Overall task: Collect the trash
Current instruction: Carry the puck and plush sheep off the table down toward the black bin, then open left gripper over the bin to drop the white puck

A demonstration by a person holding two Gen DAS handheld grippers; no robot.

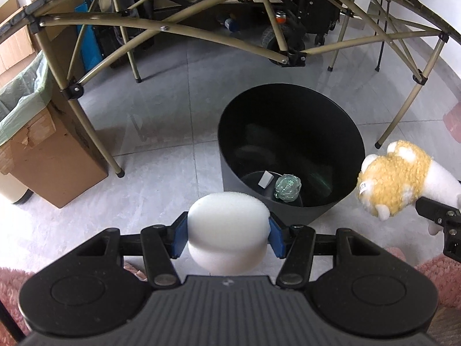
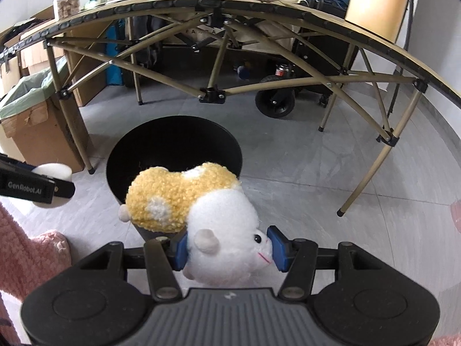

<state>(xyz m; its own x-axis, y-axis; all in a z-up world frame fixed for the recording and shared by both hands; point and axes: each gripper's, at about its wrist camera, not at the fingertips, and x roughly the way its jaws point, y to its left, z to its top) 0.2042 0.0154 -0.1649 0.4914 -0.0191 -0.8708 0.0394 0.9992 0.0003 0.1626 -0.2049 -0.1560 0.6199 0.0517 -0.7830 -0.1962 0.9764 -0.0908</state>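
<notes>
Round white foam sponge [image 1: 227, 227], squeezed at its sides, hangs just short of the tall black plastic bin [image 1: 288, 155]. Fluffy yellow-and-white plush hamster [image 2: 198, 216], pinched at its head, hovers over the rim. Inside: crumpled clear wrapper [image 1: 287, 187] and small white block [image 1: 265, 179].

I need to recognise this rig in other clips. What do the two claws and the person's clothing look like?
Both claws, left claw and right claw, have matte black bodies, ribbed grey centres, round side discs and blue pads. One side reads GenRobot.AI. Fluffy pink sleeves.
</notes>
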